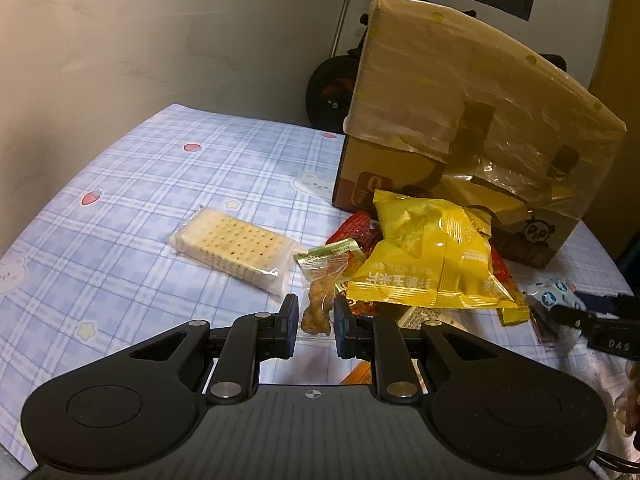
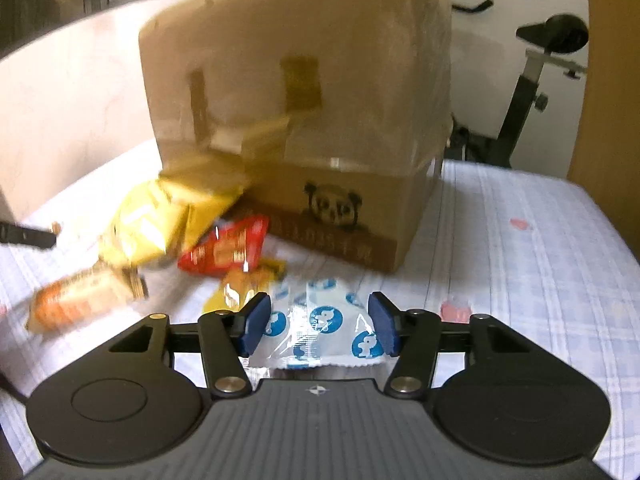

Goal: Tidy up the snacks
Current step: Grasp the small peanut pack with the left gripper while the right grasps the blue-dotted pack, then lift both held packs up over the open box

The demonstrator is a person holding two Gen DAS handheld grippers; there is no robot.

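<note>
box: cardboard box at the back of the bench, snacks piled in front
left gripper: jaws narrow, clamped on twisted-snack packet
right gripper: jaws around white-and-blue packet, contact unclear
crackers: cracker pack lies apart, left of the pile
chips: yellow bag on top of the pile

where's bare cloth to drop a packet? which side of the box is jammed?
Free: the checked tablecloth left of the cracker pack, out to the wall; in the right wrist view, the cloth right of the cardboard box. Crowded: in front of the box, where the yellow chip bag, the twist-snack packet and the blue-and-white packet pile up.
</note>
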